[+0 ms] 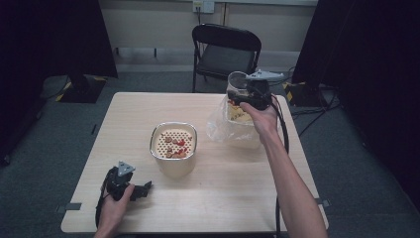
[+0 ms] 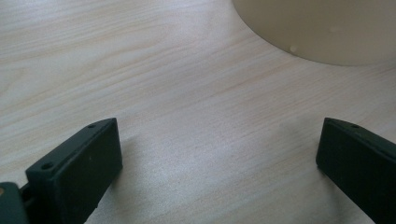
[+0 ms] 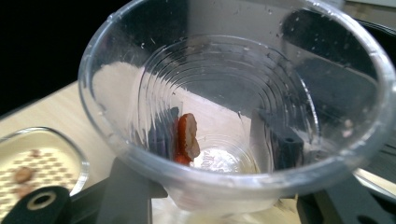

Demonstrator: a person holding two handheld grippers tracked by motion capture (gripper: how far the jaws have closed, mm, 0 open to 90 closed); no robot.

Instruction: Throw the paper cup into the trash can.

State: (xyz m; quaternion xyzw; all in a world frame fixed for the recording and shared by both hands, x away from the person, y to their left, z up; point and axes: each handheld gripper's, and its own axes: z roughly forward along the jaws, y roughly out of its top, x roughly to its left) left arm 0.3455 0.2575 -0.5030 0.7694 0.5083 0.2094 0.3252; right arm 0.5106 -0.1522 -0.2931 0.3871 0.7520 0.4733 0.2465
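My right gripper (image 1: 247, 91) is shut on a clear plastic cup (image 1: 236, 82), held above a plastic bag (image 1: 233, 124) at the table's far right. Seen up close, the clear plastic cup (image 3: 233, 107) is nearly empty, with one red-brown piece (image 3: 187, 137) stuck near its bottom. A beige container with a perforated insert (image 1: 173, 146) stands mid-table with several brown and red pieces on the insert. My left gripper (image 1: 143, 189) rests on the table at the front left, open, with nothing between its jaws; its view shows the container's base (image 2: 322, 28) just ahead.
The light wooden table (image 1: 148, 106) has bare surface at the left and front. A black folding chair (image 1: 225, 52) stands behind the far edge. Dark curtains flank the room. A cable (image 1: 285, 134) runs along the right forearm.
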